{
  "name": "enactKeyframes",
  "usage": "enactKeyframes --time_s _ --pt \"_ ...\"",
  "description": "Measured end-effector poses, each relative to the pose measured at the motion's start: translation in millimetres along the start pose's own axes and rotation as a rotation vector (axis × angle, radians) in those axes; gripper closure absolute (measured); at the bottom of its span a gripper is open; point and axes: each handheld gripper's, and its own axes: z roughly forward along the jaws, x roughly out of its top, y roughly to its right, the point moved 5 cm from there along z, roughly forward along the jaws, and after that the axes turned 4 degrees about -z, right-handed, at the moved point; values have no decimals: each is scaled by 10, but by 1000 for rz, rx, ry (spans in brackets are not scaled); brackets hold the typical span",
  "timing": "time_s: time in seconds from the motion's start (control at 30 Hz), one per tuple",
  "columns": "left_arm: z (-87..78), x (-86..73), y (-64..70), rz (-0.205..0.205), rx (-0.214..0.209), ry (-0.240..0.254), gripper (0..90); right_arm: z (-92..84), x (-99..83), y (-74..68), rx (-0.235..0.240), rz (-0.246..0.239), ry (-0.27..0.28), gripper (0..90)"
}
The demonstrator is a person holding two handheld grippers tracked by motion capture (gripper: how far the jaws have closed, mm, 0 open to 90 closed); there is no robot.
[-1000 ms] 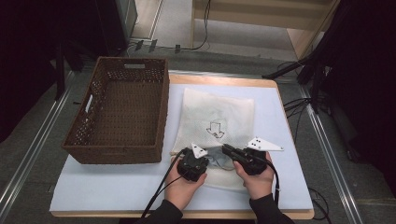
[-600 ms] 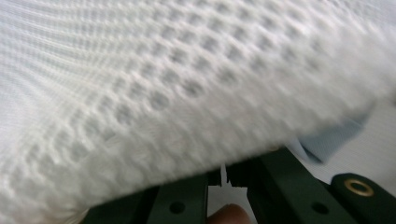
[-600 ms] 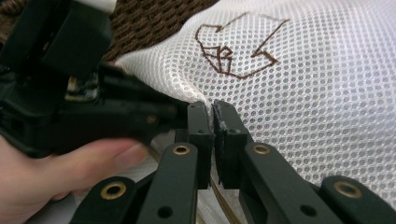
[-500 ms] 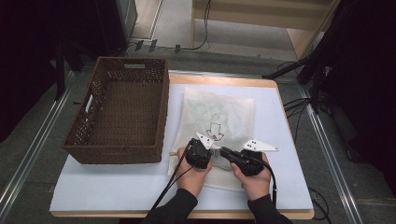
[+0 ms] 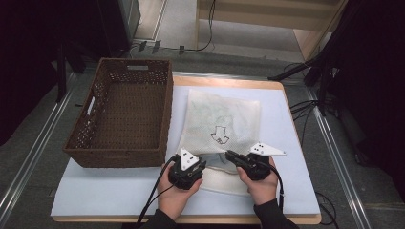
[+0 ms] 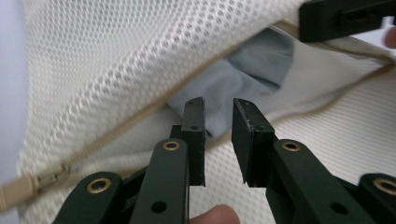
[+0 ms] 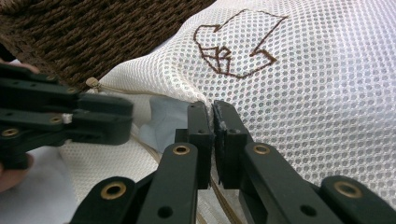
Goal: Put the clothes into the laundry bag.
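A cream mesh laundry bag (image 5: 222, 114) with a brown arrow emblem (image 5: 219, 135) lies flat on the table, its zipped mouth toward me. My right gripper (image 7: 213, 112) is shut on the upper mesh edge of the mouth and holds it lifted; in the high view the right gripper (image 5: 231, 156) reaches in from the right. Through the gap a grey-blue cloth (image 6: 243, 74) shows inside the bag. My left gripper (image 6: 218, 109) is open, its jaws a short way in front of that cloth with nothing between them. The left gripper (image 5: 198, 167) sits at the bag's near-left corner.
A brown woven basket (image 5: 122, 112) stands at the left on the pale blue table cover (image 5: 110, 191), close beside the bag. The zipper pull (image 6: 18, 191) lies at the mouth's left end. Cables trail from both grippers toward the near table edge.
The left gripper pushed forward toward the bag's mouth, then drew back toward me and left. The right gripper has stayed holding the mesh edge.
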Motion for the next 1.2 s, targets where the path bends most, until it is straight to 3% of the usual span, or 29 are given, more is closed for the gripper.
enactKeyframes --time_s 0.1,0.13,0.37,0.57,0.67,0.77,0.83,0.9,0.97,1.0,1.07,1.13,1.2 --pt "23 -16 53 10 -18 -16 739 5 -8 -4 -2 3 -1 869" --pt "118 6 132 13 -22 -30 741 10 -13 -11 -2 2 -3 869" --pt "525 106 222 2 34 -123 800 14 -41 -8 -4 -2 -14 869" --pt "675 208 191 38 123 -102 873 45 -88 7 -4 -2 -28 869" --pt "718 249 145 12 157 -83 900 54 -106 13 -5 1 -39 869" --pt "739 273 86 -15 230 -62 900 62 -118 -3 -8 1 -46 869" --pt "745 282 69 -32 237 -62 900 70 -123 -6 -12 -5 -47 870" --pt "726 271 79 -37 210 -58 870 70 -129 -8 -12 -3 -47 870" --pt "651 240 101 -31 133 -48 776 60 -131 -2 -12 -4 -44 870" --pt "561 213 117 -8 86 -38 743 55 -130 -1 -12 -3 -42 870" --pt "368 163 111 44 53 -10 701 31 -118 9 -10 -5 -33 870" --pt "130 113 56 53 17 14 668 10 -106 9 -10 -1 -29 870" --pt "-120 45 -42 41 23 47 647 -14 -90 -6 -13 -5 -23 868"
